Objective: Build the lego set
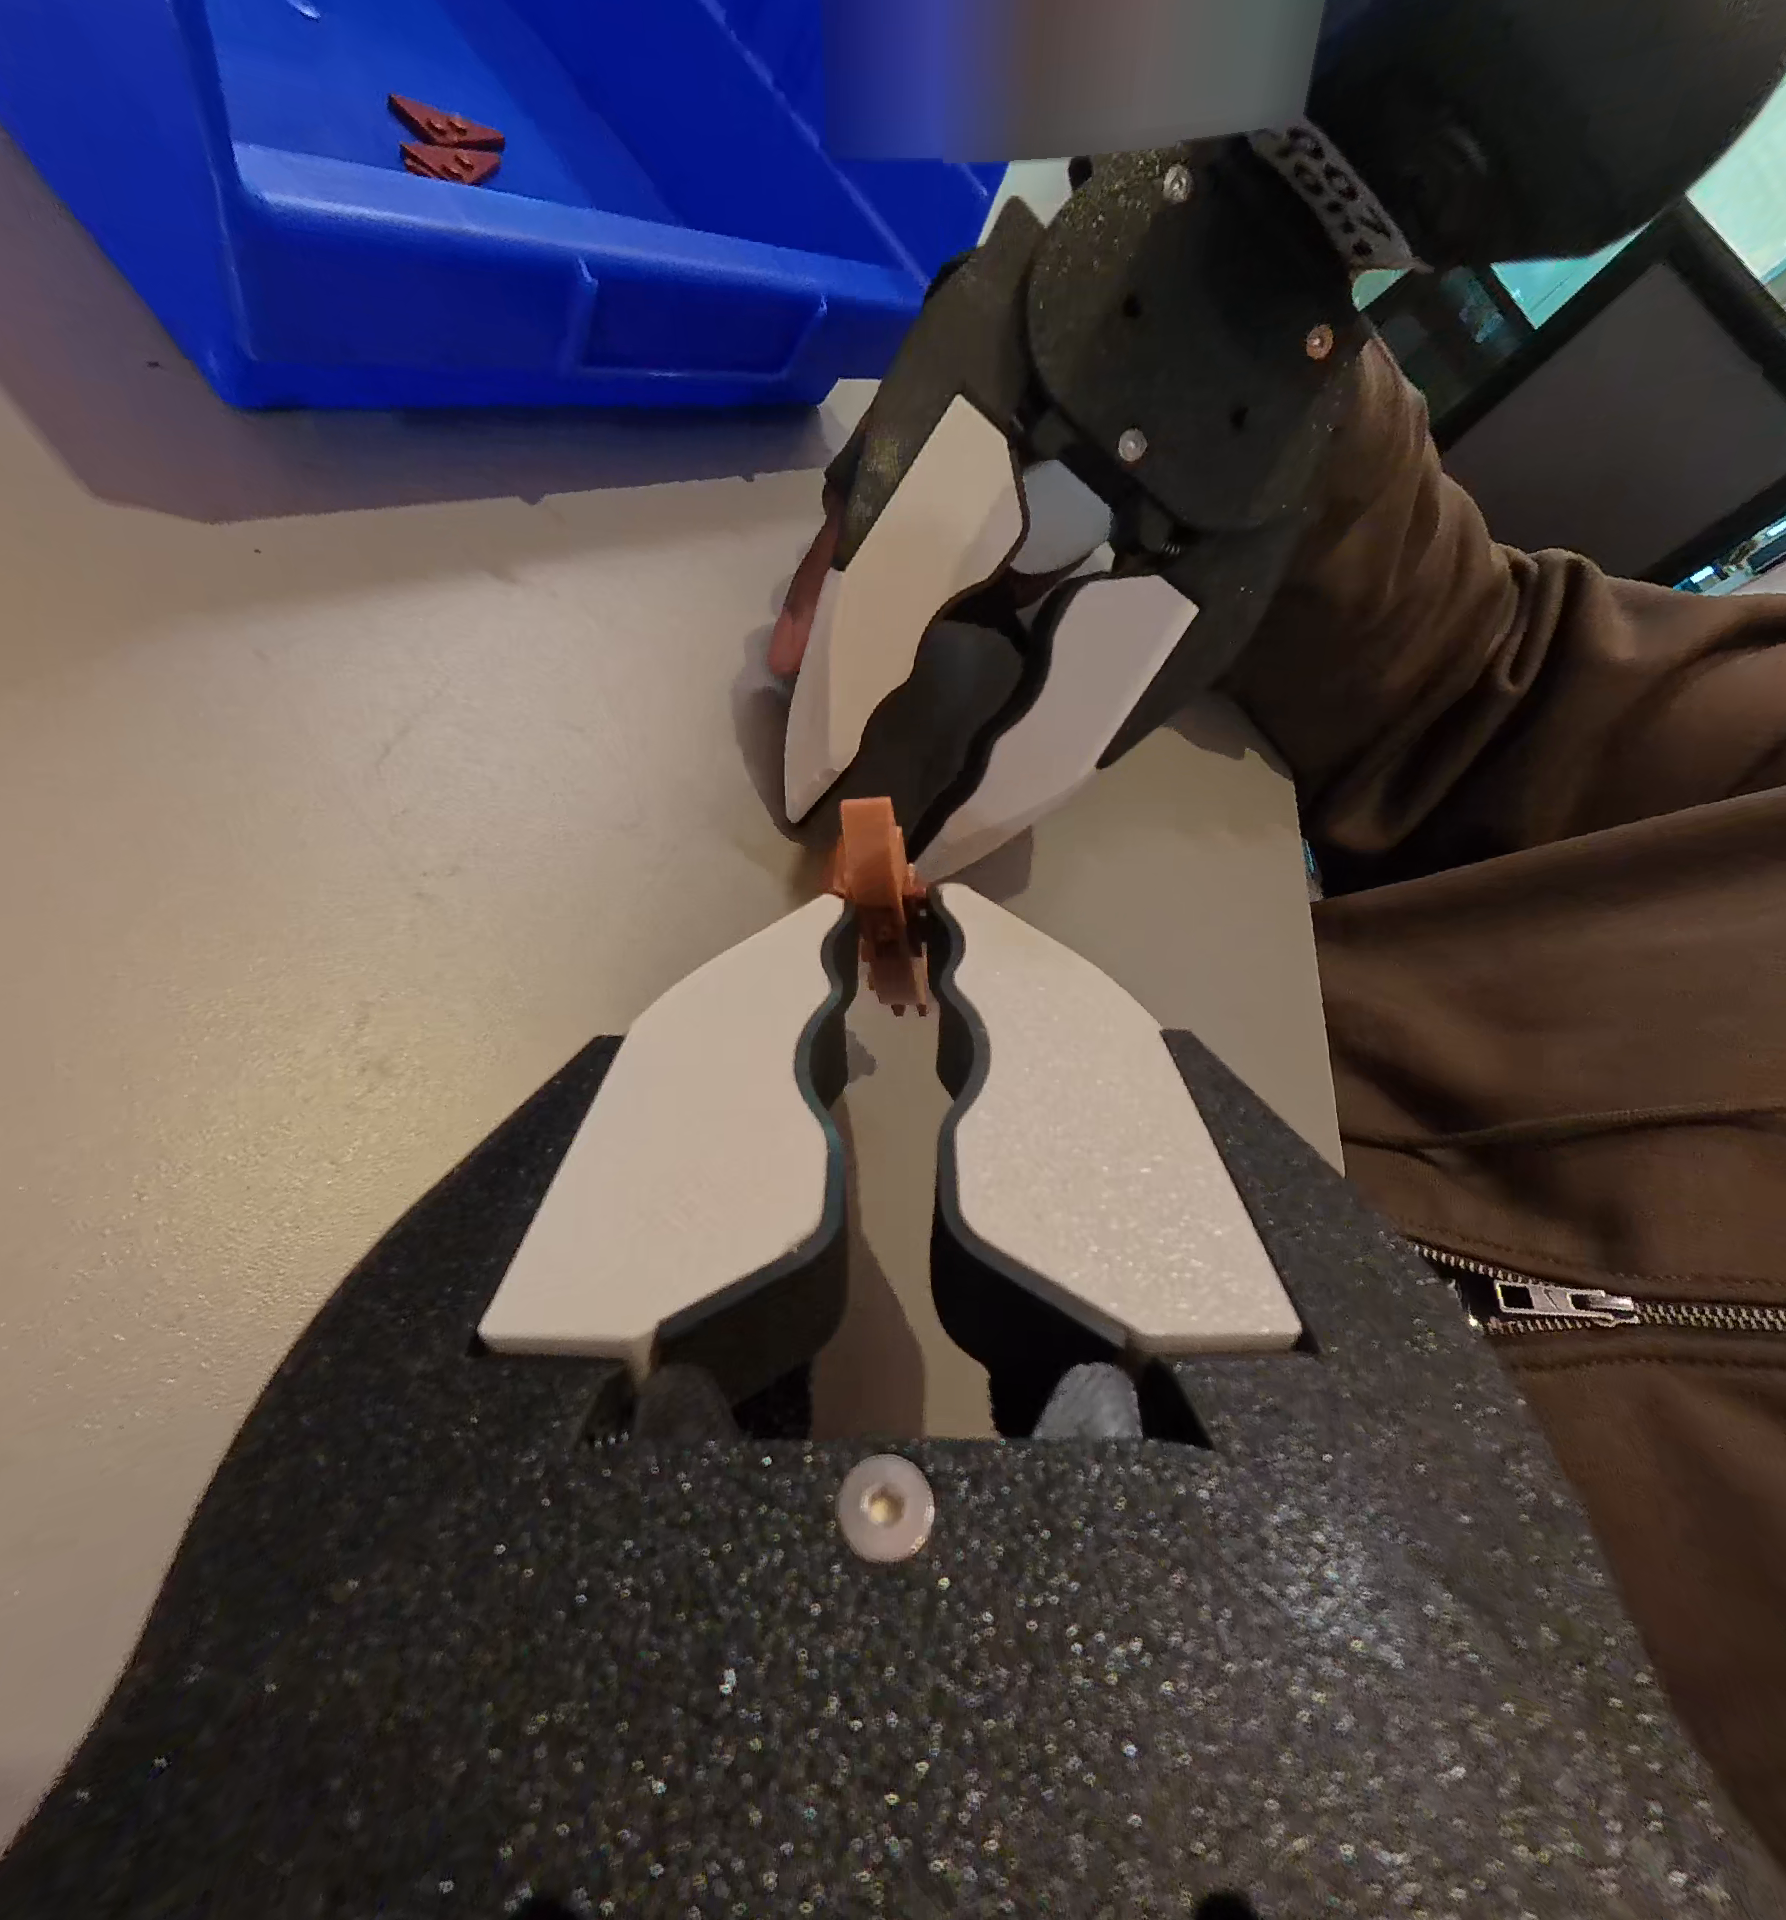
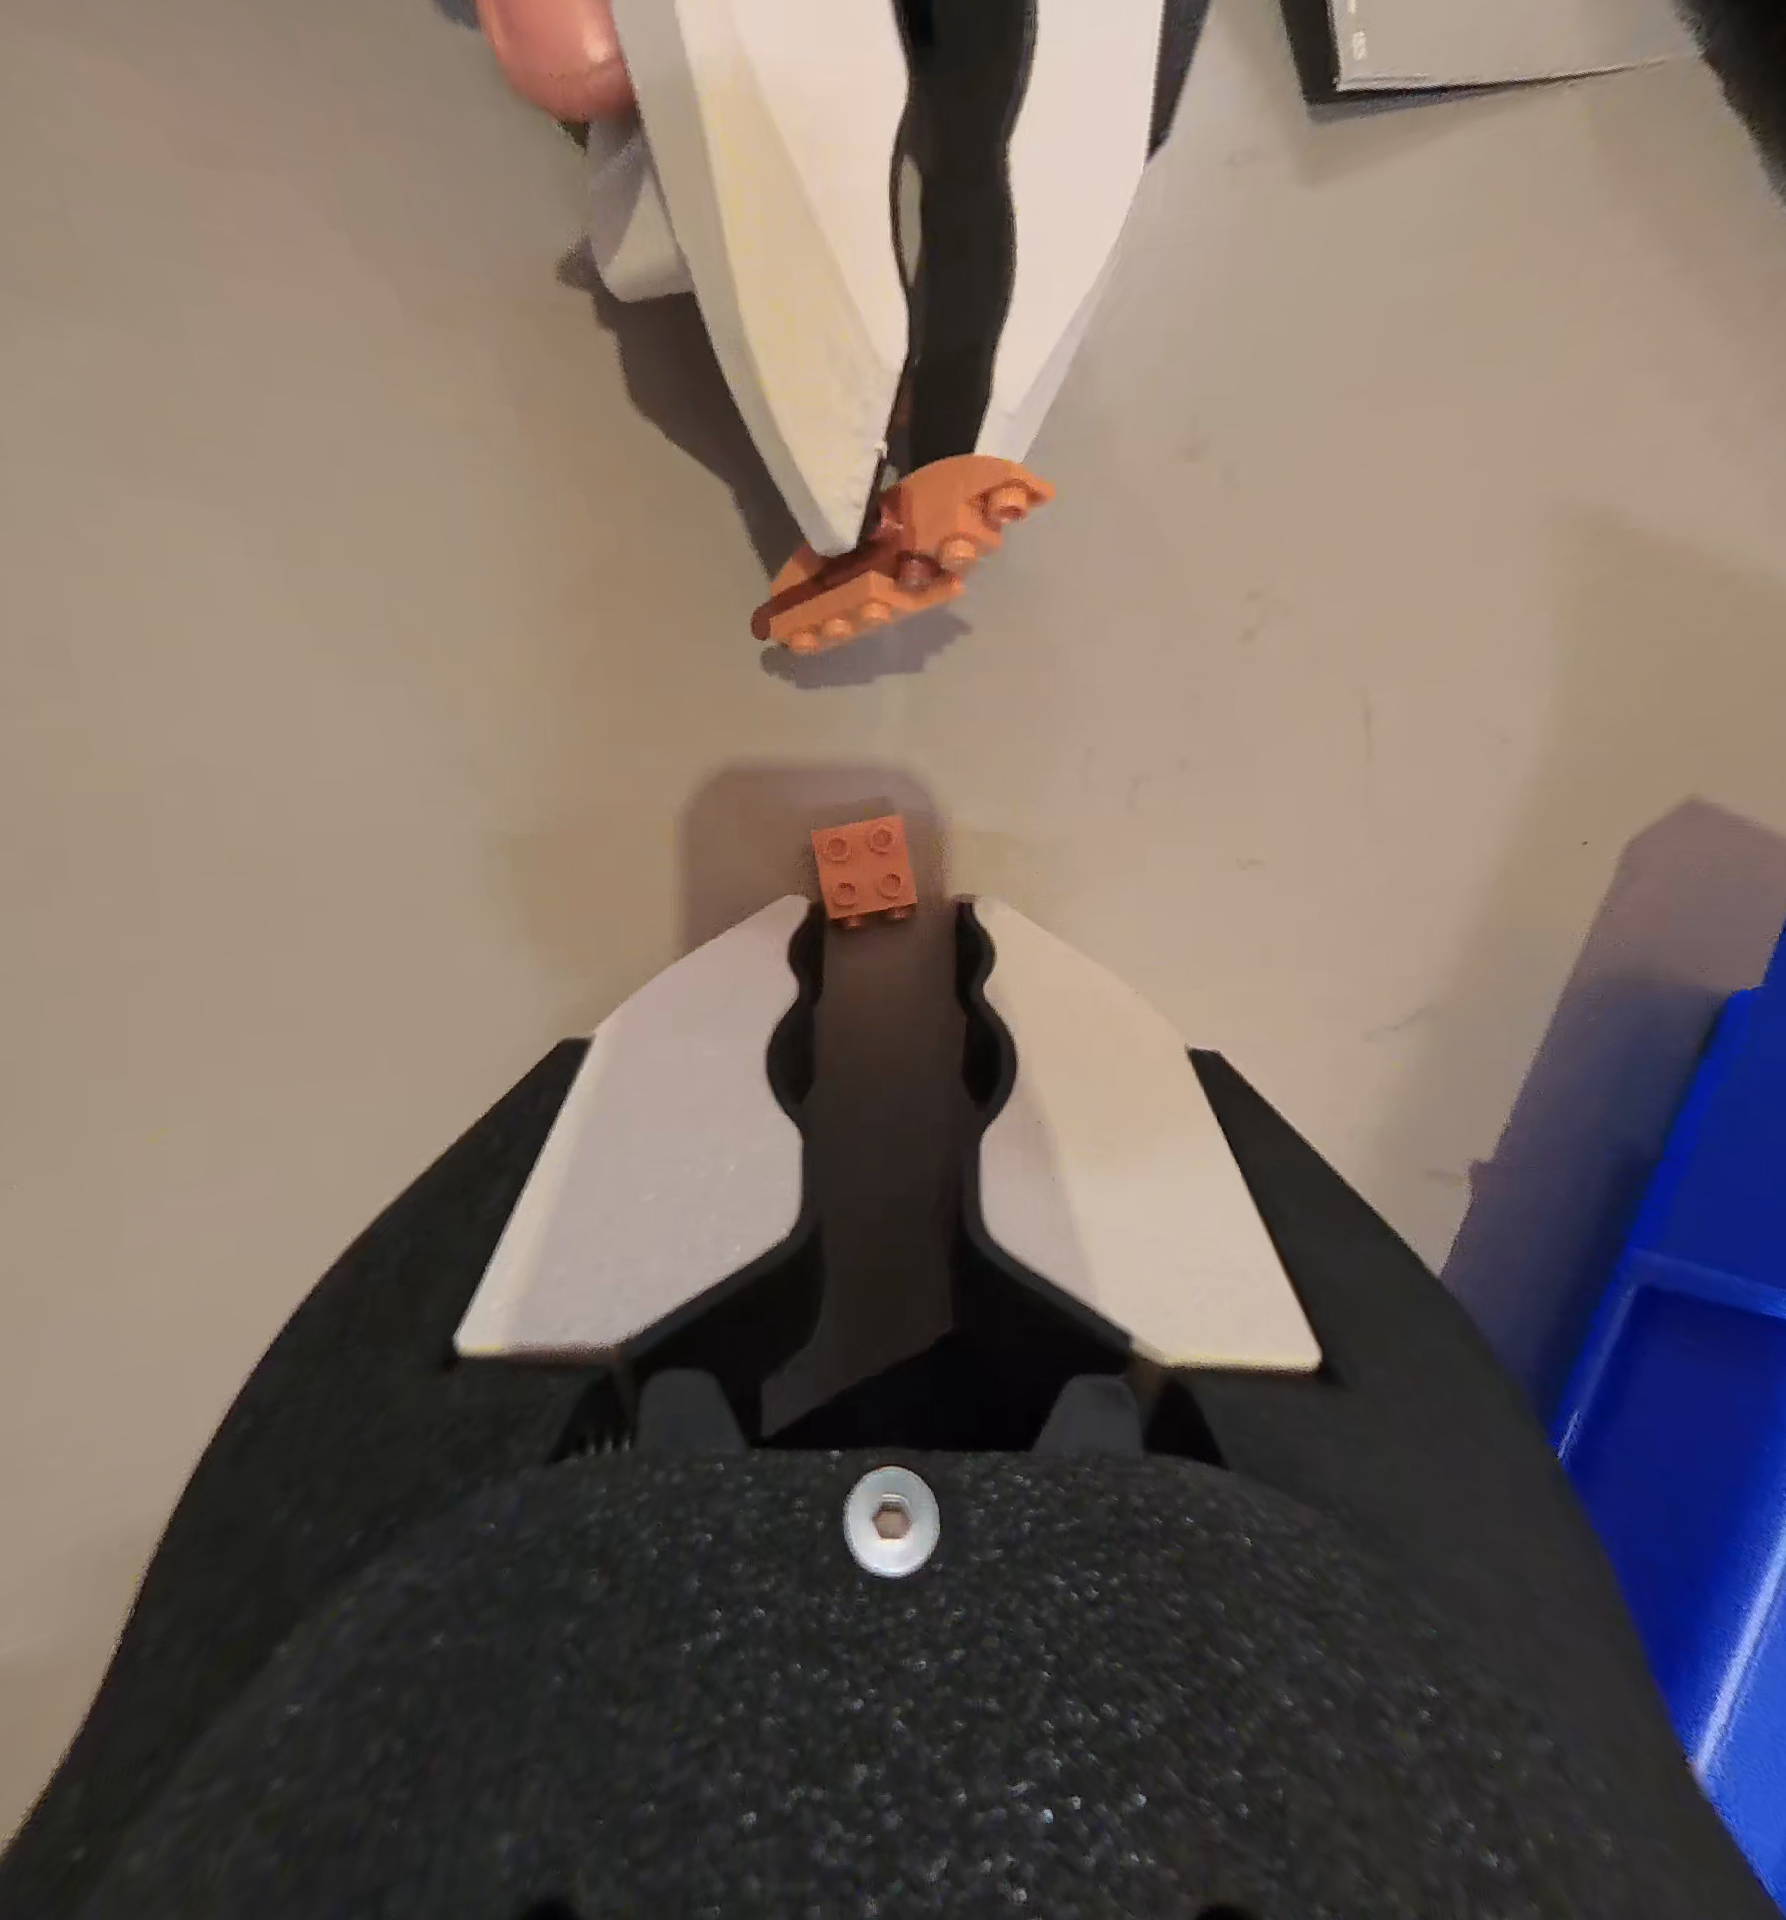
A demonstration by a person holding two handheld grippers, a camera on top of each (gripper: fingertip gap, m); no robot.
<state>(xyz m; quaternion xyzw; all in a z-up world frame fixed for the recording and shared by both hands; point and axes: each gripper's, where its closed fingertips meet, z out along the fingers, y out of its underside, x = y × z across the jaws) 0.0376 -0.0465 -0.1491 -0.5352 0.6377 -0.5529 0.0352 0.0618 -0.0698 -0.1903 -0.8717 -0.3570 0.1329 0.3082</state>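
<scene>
Writing shows only as raised characters on a black strap (image 1: 1330,187) at the upper right of the left wrist view and on a dark card (image 2: 1471,42) at the top right of the right wrist view. Your left tool (image 1: 887,906) pinches an orange-brown studded brick assembly (image 1: 873,862) at frame centre. Your right tool (image 2: 887,909) stands narrowly parted, pressing nothing; a small square four-stud orange brick (image 2: 863,860) lies on the tabletop (image 2: 245,623) just beyond its tips. Blue bin (image 1: 515,270), upper left, holds dark red wedge plates (image 1: 447,135).
</scene>
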